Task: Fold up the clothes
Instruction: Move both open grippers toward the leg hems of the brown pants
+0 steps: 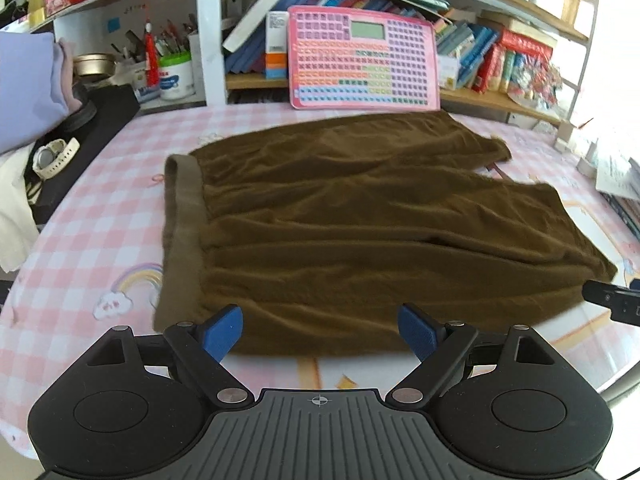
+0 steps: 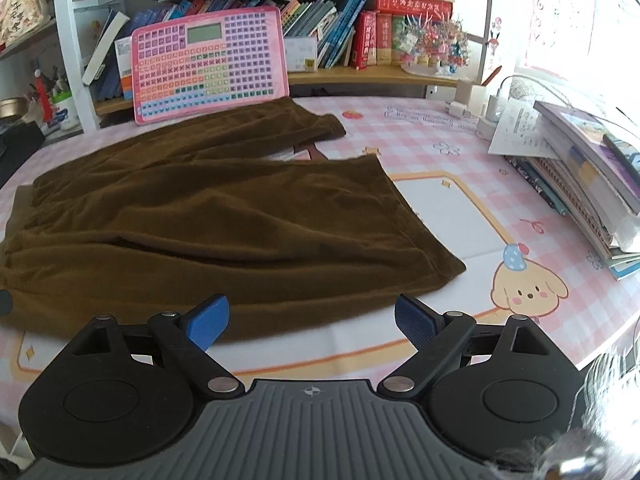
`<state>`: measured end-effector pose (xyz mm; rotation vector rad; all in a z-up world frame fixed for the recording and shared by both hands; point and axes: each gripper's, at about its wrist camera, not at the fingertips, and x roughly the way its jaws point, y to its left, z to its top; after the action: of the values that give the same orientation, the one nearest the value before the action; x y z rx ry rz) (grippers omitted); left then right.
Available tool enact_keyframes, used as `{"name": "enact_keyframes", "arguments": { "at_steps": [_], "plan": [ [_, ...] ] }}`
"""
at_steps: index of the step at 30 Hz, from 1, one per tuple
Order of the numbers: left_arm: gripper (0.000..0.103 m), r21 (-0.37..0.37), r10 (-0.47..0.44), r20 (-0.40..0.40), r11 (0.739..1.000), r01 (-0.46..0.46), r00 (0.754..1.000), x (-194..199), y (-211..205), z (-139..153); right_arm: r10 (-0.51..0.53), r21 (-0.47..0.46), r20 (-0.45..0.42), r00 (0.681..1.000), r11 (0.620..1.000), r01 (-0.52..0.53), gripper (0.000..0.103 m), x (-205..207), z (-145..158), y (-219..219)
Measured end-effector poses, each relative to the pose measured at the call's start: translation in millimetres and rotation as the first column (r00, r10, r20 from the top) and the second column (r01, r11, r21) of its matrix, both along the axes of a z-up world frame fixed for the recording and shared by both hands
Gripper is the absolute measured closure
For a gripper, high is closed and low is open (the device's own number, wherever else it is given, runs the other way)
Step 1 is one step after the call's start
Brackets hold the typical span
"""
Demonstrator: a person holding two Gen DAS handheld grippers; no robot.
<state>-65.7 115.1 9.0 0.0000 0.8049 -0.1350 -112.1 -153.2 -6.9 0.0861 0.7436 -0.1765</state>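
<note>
- The tabletop [image 1: 100, 216], under a pink checked cover with rainbow and puppy prints, is filling both views.
- Brown shorts [image 1: 360, 216] are lying flat across the middle of it, waistband [image 1: 184, 216] sitting to the left, both legs running off to the right, cloth rippling in long creases.
- In the right wrist view the shorts [image 2: 208, 220] are spreading left of centre, the near leg's hem ending just ahead of the right-hand pad.
- A pink keypad toy [image 1: 364, 60] is leaning upright against the bookshelf [image 1: 500, 100], just behind the far leg.
- A stack of books [image 2: 580, 184] is resting near the right edge of the tabletop, well apart from the shorts.
- The left hand-held gripper [image 1: 320, 332] is hovering at the near edge of the shorts, blue pads [image 1: 224, 332] spread wide, gripping nothing.
- The right hand-held gripper [image 2: 312, 322] is poised likewise at the near hem, jaws gaping, nothing between them.
- A white wristwatch [image 1: 52, 156] is sitting on a black case at far left.
</note>
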Motion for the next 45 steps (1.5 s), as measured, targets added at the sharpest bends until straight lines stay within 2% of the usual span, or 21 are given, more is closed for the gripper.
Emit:
{"name": "enact_keyframes", "arguments": {
  "at_steps": [8,16,22,27,36,41,43,45],
  "plan": [
    [0.015,0.012,-0.031,0.039,0.999,0.030,0.999,21,22,9,-0.031,-0.010,0.010,0.999,0.999,0.031,0.013,15,10,-5],
    [0.015,0.023,0.027,0.037,0.999,-0.028,0.999,54,22,7,0.047,-0.055,0.027,0.999,0.997,-0.045,0.010,66,24,-38],
    [0.015,0.022,0.120,0.012,0.992,-0.121,0.993,83,10,2,0.153,-0.044,0.015,0.988,0.987,-0.152,0.010,127,20,-60],
    [0.015,0.073,0.185,0.026,0.980,-0.186,0.982,116,2,8,0.276,-0.052,0.022,0.961,0.960,-0.275,0.010,186,22,-78],
    [0.015,0.192,0.188,0.027,0.963,-0.189,0.982,172,5,20,0.440,-0.052,0.036,0.897,0.897,-0.438,0.010,305,25,-110],
    [0.016,0.206,0.182,0.013,0.962,-0.181,0.983,203,17,15,0.481,-0.050,0.008,0.877,0.876,-0.480,0.014,362,13,-117],
    [0.024,0.211,0.180,0.008,0.961,-0.178,0.984,215,22,13,0.491,-0.052,-0.011,0.871,0.870,-0.491,0.020,380,7,-114],
    [0.037,0.232,0.182,-0.010,0.957,-0.175,0.983,226,26,7,0.500,-0.051,-0.025,0.866,0.864,-0.501,0.024,398,0,-110]
  ]
}}
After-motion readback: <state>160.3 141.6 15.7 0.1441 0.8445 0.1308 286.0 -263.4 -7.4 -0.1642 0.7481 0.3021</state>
